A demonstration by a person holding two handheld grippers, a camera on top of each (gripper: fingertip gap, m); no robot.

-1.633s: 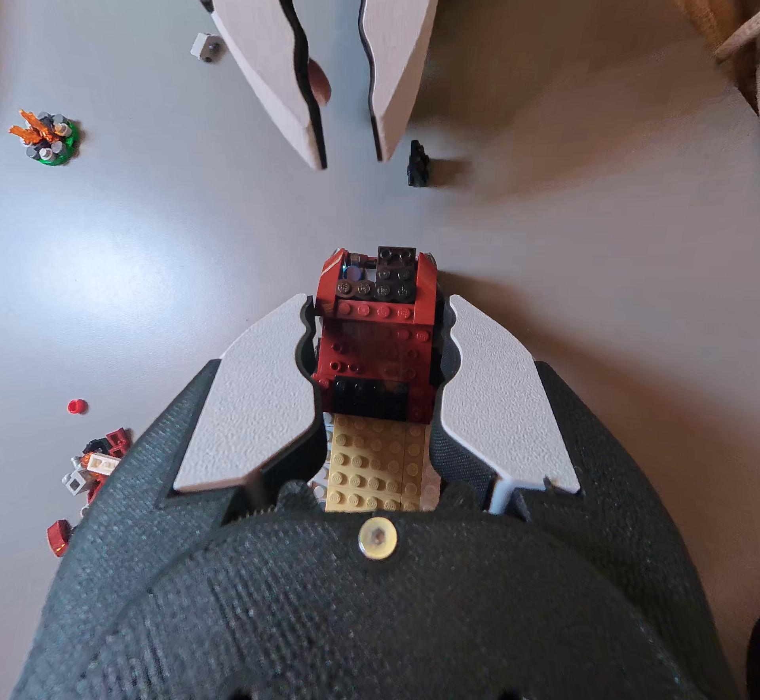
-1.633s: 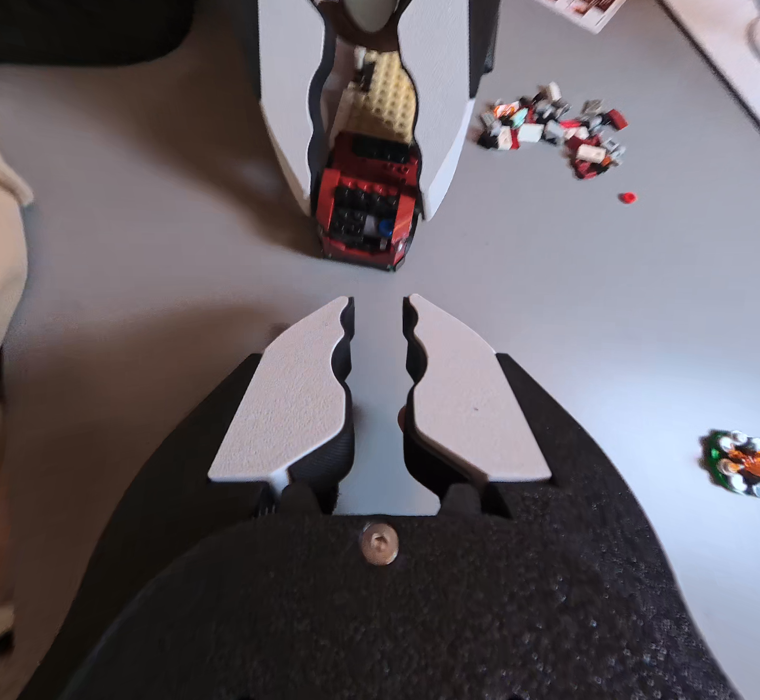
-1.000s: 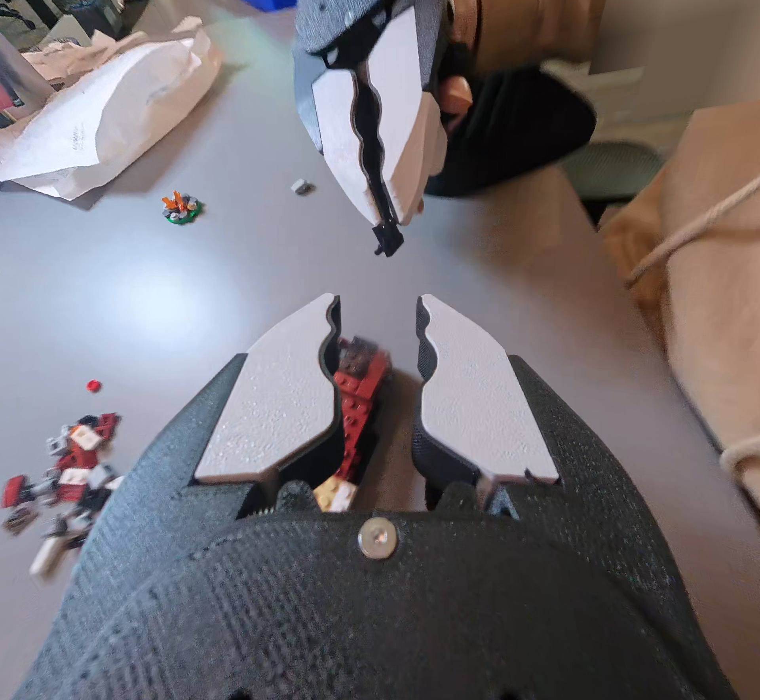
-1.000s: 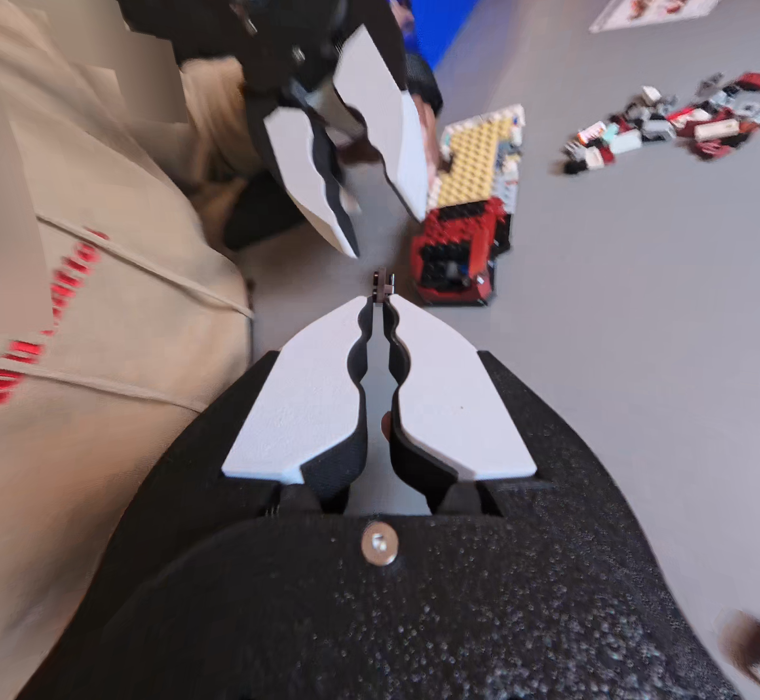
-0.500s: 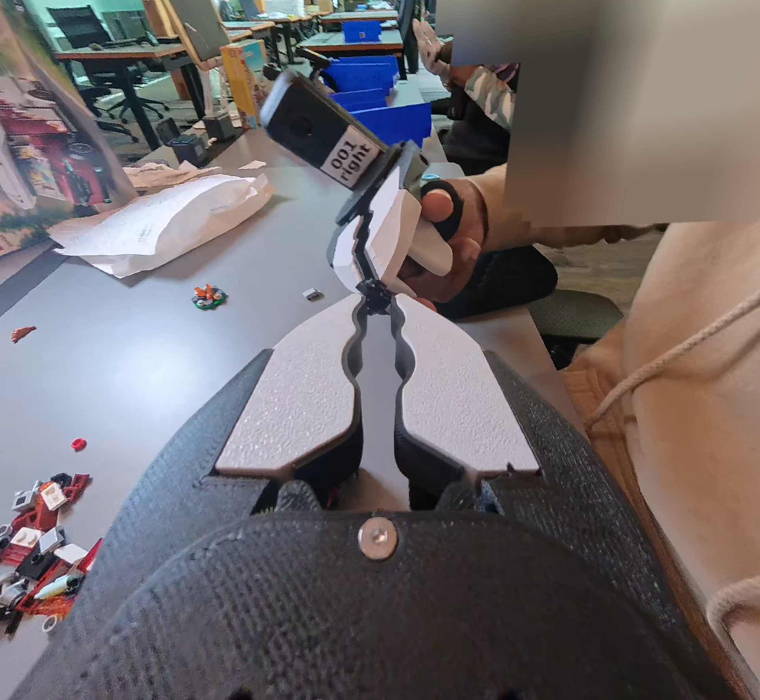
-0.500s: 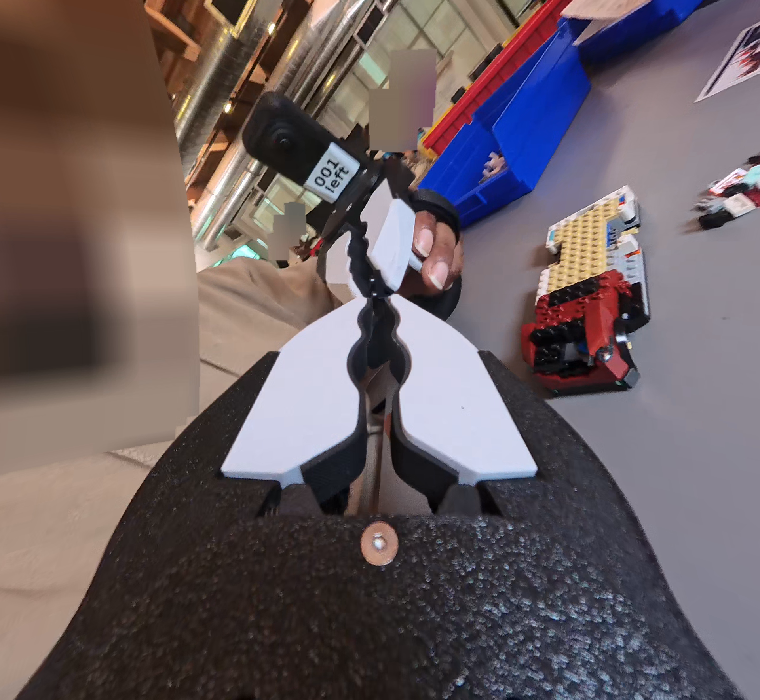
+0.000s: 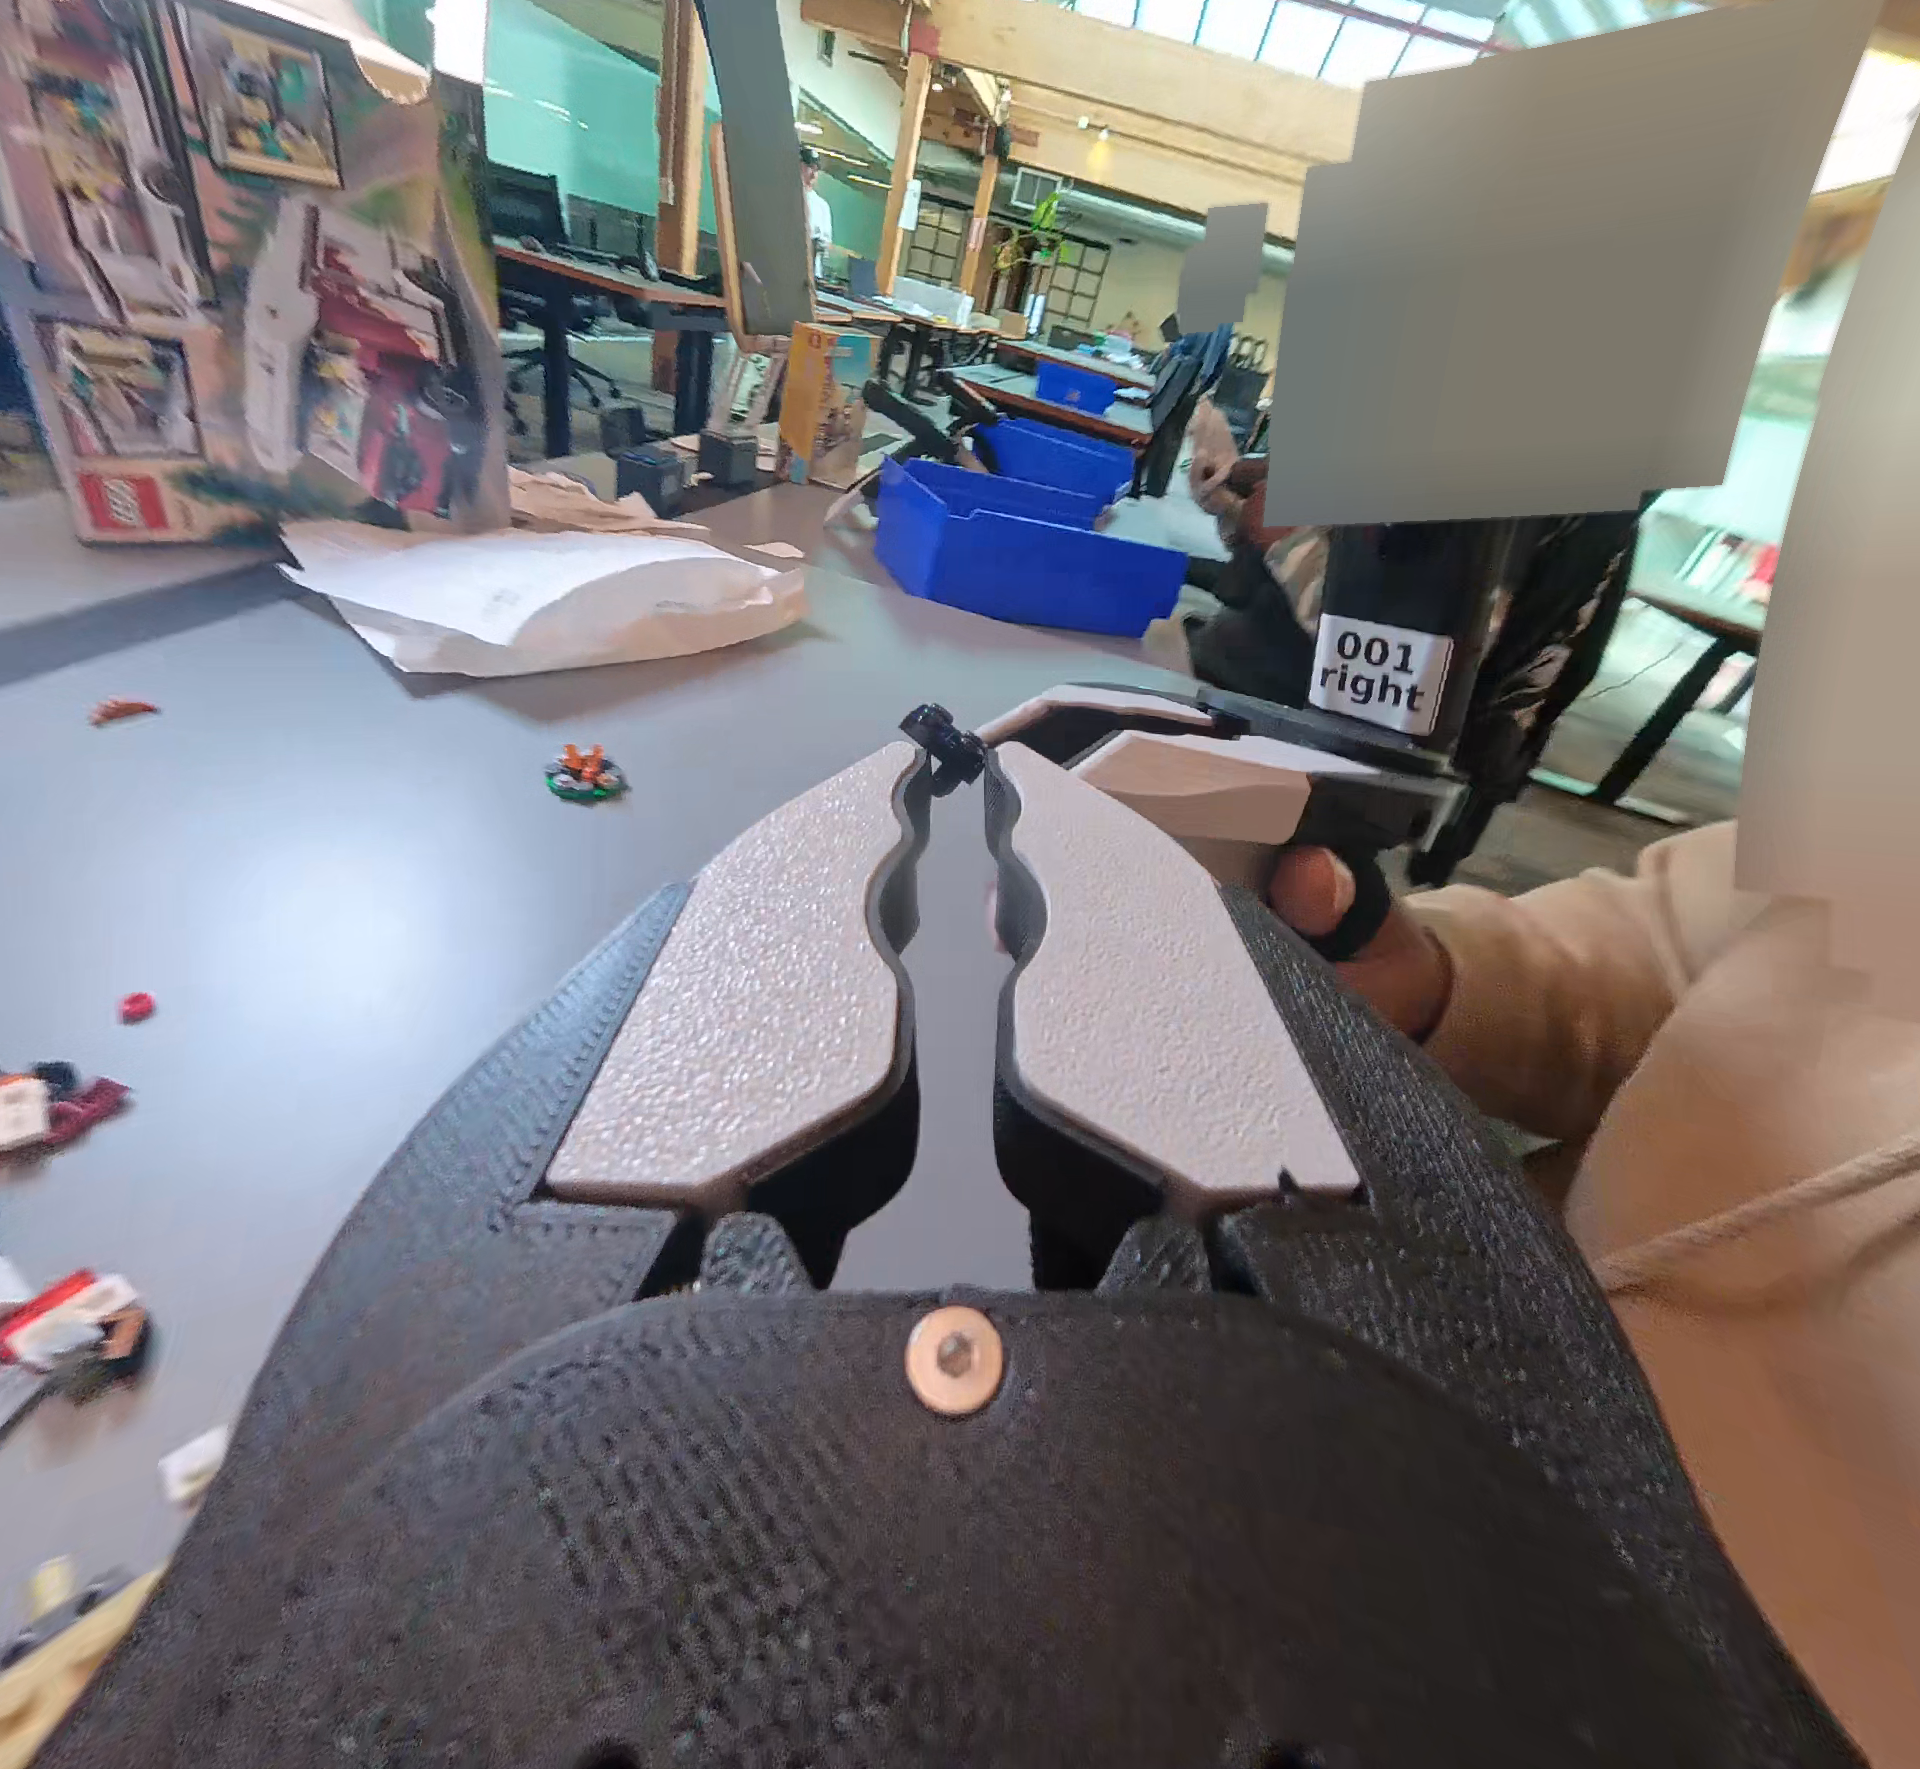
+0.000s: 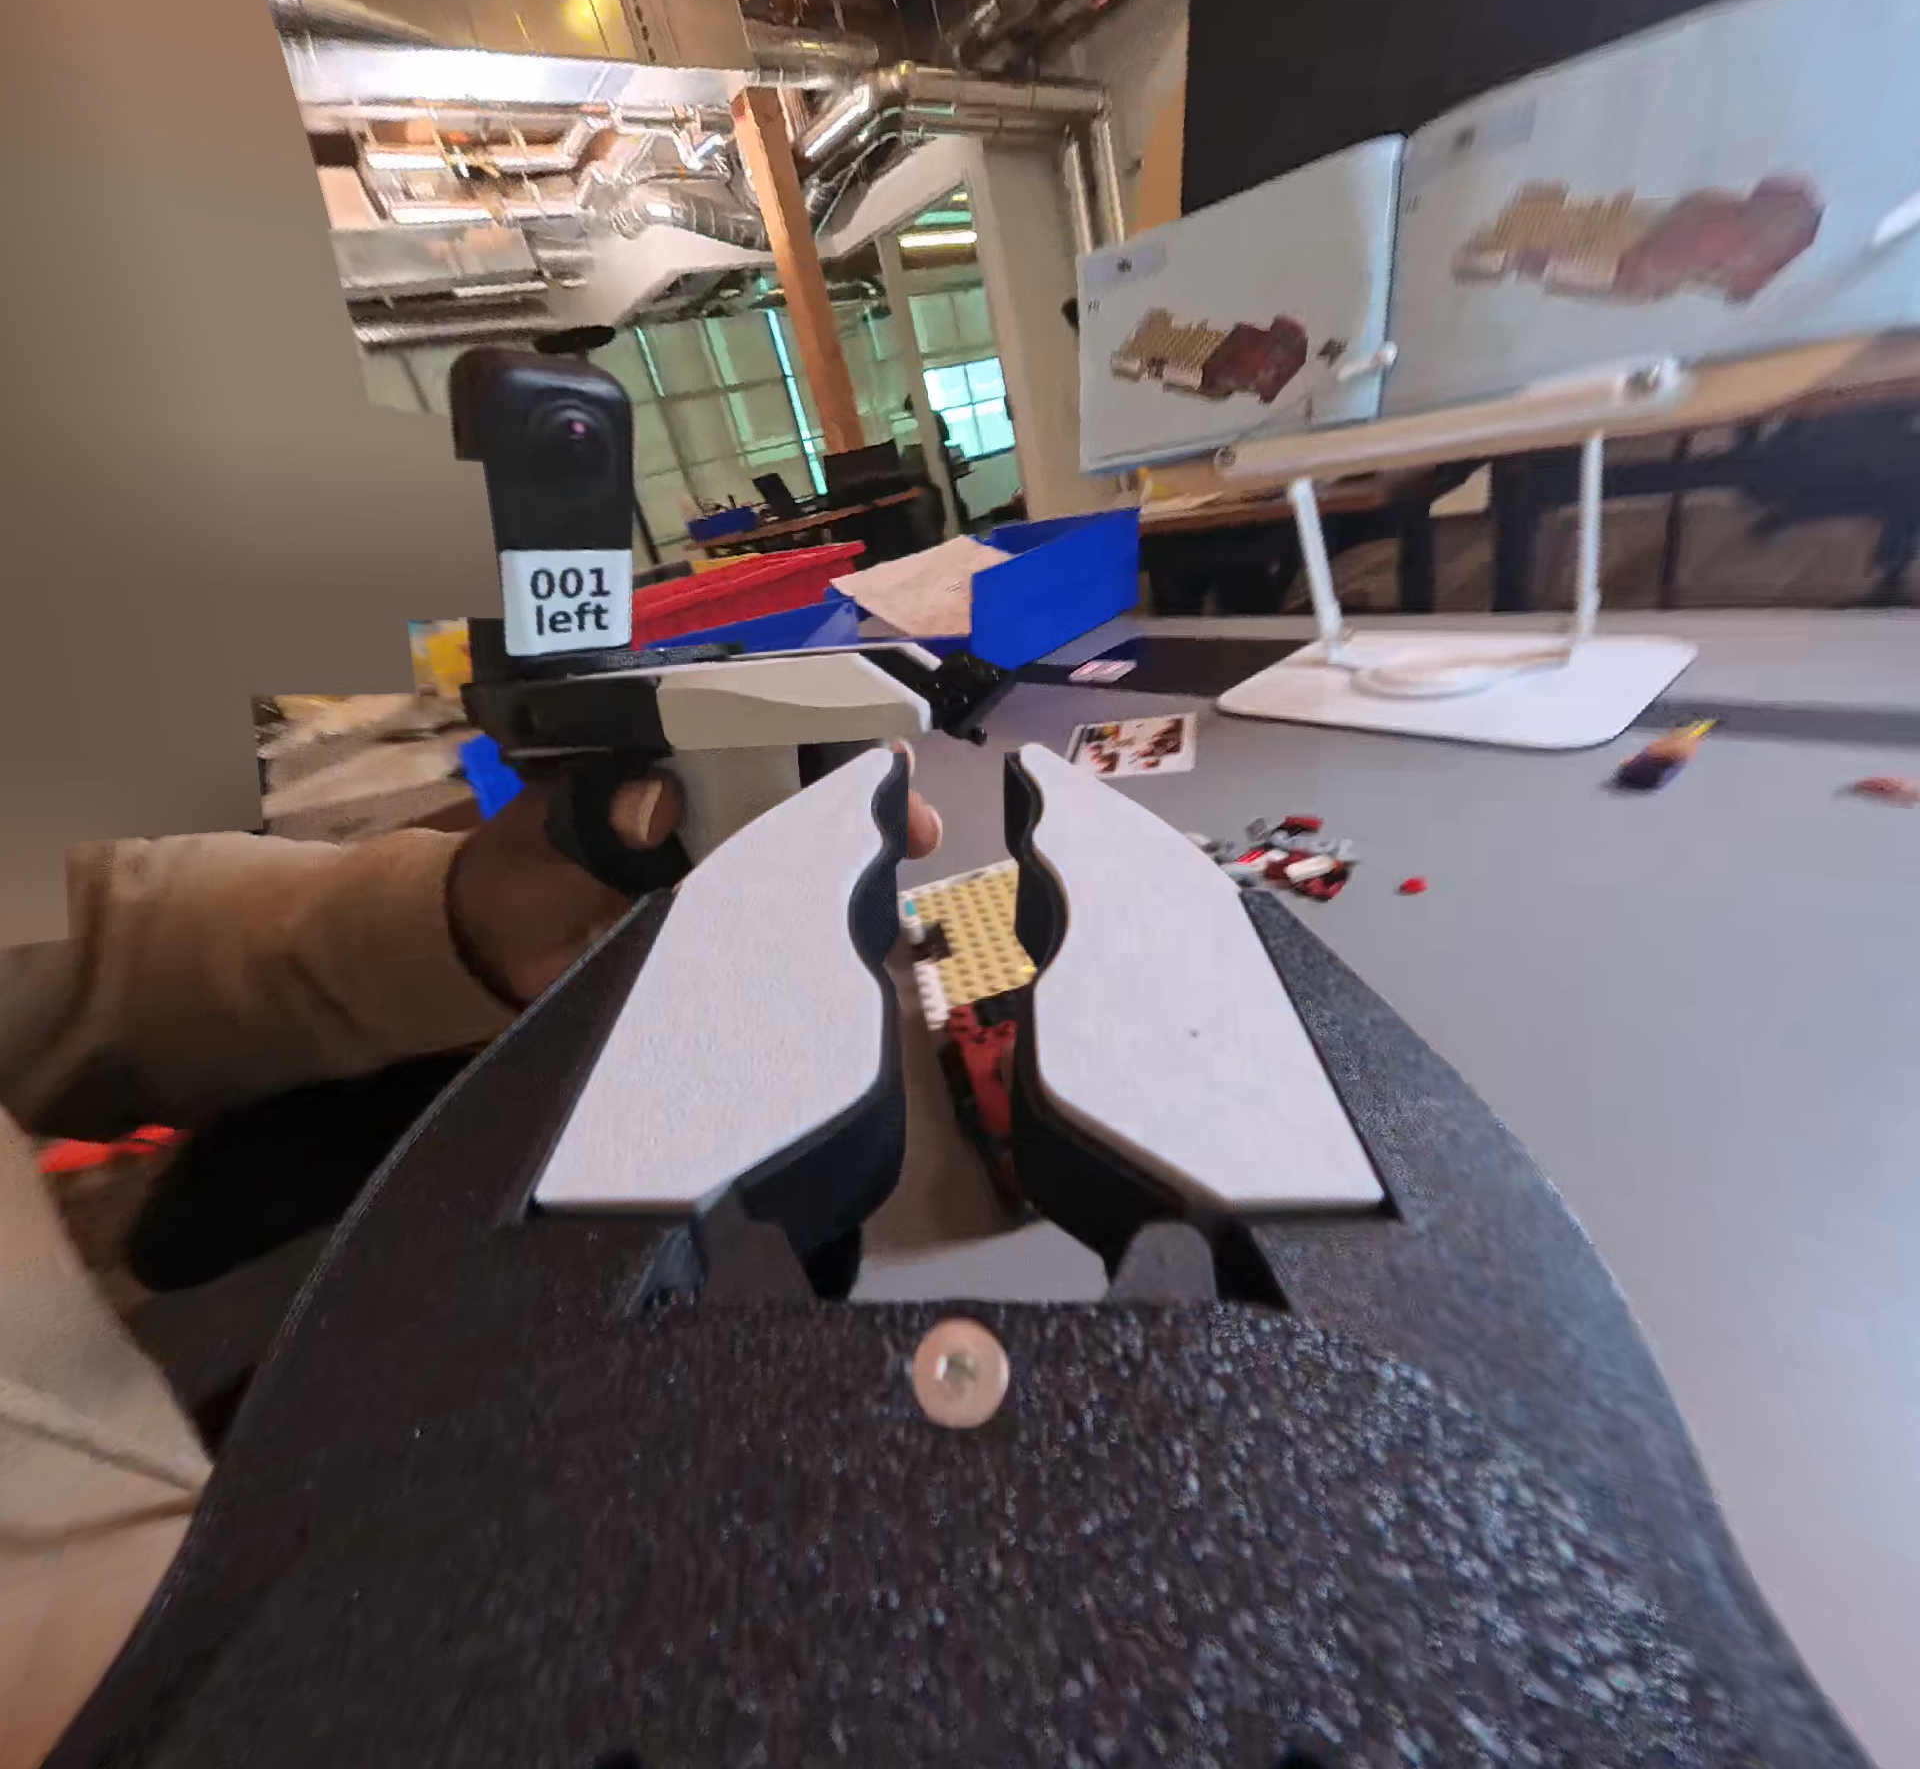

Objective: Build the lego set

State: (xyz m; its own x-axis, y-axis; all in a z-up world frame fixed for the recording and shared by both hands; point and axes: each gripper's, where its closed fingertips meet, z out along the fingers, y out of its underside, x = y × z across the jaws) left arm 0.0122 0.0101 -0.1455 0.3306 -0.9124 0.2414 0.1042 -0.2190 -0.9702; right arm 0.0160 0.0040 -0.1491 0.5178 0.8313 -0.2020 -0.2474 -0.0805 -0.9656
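TABLE (image 7: 312, 888): grey, carrying everything below; both grippers are hovering above it.
BOX (image 7: 239, 265): printed cardboard, standing at the far left edge of the table.
STAND (image 8: 1455, 680): white, holding open printed pages, far right in the right wrist view.
BINS (image 7: 1018, 545): blue, sitting at the far side of the table.
PAPER BAG (image 7: 540, 597): white, crumpled, lying between the box and the bins.
LEFT GRIPPER (image 7: 951, 774): fingers nearly together, the tips pinching a small black piece (image 7: 943, 745); both pads are pressing on it, and it is sticking out past the tips. The right wrist view shows the same piece (image 8: 966, 691) at the end of this gripper, raised above the table.
RIGHT GRIPPER (image 8: 956, 769): fingers standing apart with nothing between them; it is sitting just beside the left gripper's tips, a little below the black piece and not touching it.
MODEL (image 8: 971, 950): tan studded plate with a red and black block on it, lying on the table, seen through the right gripper's gap.
LOOSE BRICKS (image 8: 1288, 862): a small red, grey and white heap, lying near the model.
LEAFLET (image 8: 1132, 745): lying flat beyond the model.
ROUND PIECE (image 7: 584, 774): green base with orange top, sitting alone on the table.
RED STUD (image 7: 135, 1004): lying apart from the heap.
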